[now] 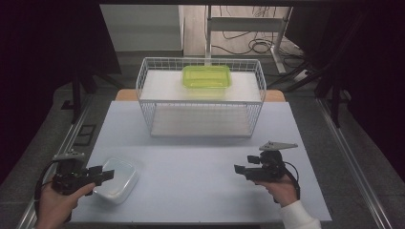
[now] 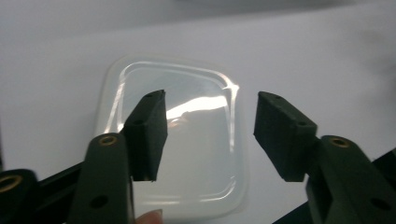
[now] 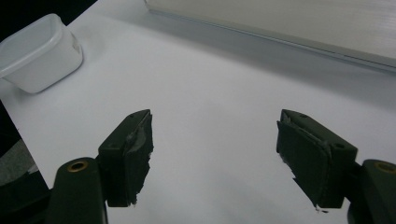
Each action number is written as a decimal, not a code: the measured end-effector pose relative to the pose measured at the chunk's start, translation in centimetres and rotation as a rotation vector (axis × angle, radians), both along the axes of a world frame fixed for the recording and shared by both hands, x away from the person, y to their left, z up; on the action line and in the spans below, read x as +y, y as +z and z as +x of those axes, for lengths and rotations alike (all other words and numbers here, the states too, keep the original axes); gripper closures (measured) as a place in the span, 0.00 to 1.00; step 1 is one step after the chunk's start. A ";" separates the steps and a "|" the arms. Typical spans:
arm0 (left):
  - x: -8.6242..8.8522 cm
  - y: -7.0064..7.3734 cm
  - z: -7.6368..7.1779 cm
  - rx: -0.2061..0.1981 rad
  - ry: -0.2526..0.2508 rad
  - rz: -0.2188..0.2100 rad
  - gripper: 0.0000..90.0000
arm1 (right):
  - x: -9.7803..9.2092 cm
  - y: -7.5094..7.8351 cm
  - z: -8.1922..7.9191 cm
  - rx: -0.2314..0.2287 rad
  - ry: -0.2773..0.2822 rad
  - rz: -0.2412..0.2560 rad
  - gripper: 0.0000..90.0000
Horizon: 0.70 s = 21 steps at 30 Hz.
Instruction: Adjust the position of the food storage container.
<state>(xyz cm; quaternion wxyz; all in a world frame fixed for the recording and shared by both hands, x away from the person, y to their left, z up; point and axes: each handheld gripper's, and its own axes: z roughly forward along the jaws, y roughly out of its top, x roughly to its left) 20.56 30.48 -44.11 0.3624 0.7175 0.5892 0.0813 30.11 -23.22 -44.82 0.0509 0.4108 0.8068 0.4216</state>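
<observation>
Hovering over the clear plastic container point(image 1: 117, 179) at the table's point(image 1: 200, 191) near-left corner, the left gripper point(image 1: 106, 173) has its jaws spread wide with nothing between them. In the left gripper view the left gripper point(image 2: 210, 135) looks straight down on the container point(image 2: 187, 154), which sits upside down with its flat base up; one jaw sits over the base, the other out past the container's edge over bare table point(image 2: 327, 60). Contact between jaws and plastic can't be confirmed from these frames; no grip is visible. A fingertip point(image 2: 149, 217) of the person's hand shows at the bottom edge of that view. The right gripper point(image 1: 239, 169) is held low over the near-right part of the table, well apart from the container, jaws pointing toward the left side. In the right gripper view the right gripper point(image 3: 215, 154) is also wide open and empty, with worn pads point(image 3: 140, 149), over bare white surface; the container point(image 3: 39, 51) sits far off at upper left. A white wire basket point(image 1: 200, 95) stands at the far centre of the table, with a green container point(image 1: 206, 76) on its upper shelf, untouched by either gripper.
</observation>
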 end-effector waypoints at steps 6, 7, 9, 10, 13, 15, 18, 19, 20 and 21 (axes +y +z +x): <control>1.2 -0.6 -0.9 0.027 0.005 -0.008 0.76 | 0.0 -0.1 0.1 0.004 -0.004 -0.002 0.30; 1.4 -0.7 -1.1 0.036 0.004 -0.006 0.80 | 0.0 -0.1 0.1 0.004 -0.005 -0.002 0.30; 1.5 -1.0 -1.4 0.049 0.005 -0.005 0.88 | -0.1 -0.2 0.1 0.003 -0.005 -0.005 0.30; 1.7 -1.3 -1.6 0.059 0.005 -0.007 0.92 | -0.1 -0.2 0.1 0.003 -0.005 -0.006 0.30; 1.9 -1.9 -2.3 0.081 0.004 -0.021 0.99 | -0.2 -0.3 0.1 0.007 -0.012 -0.013 0.30; 1.6 -2.2 -2.7 0.091 -0.020 -0.049 0.99 | -0.2 -0.3 0.2 0.006 -0.013 -0.013 0.30; 0.4 -2.3 -2.9 0.098 -0.062 -0.043 0.99 | -0.2 -0.4 0.2 0.007 -0.014 -0.014 0.30; -0.4 -2.2 -3.0 0.099 -0.084 -0.039 0.99 | -0.2 -0.4 0.3 0.007 -0.015 -0.014 0.30; -0.8 -2.2 -3.0 0.100 -0.098 -0.035 0.99 | -0.2 -0.4 0.3 0.009 -0.014 -0.016 0.30; -1.6 -2.1 -3.0 0.102 -0.120 -0.030 0.99 | -0.2 -0.4 0.3 0.008 -0.014 -0.017 0.30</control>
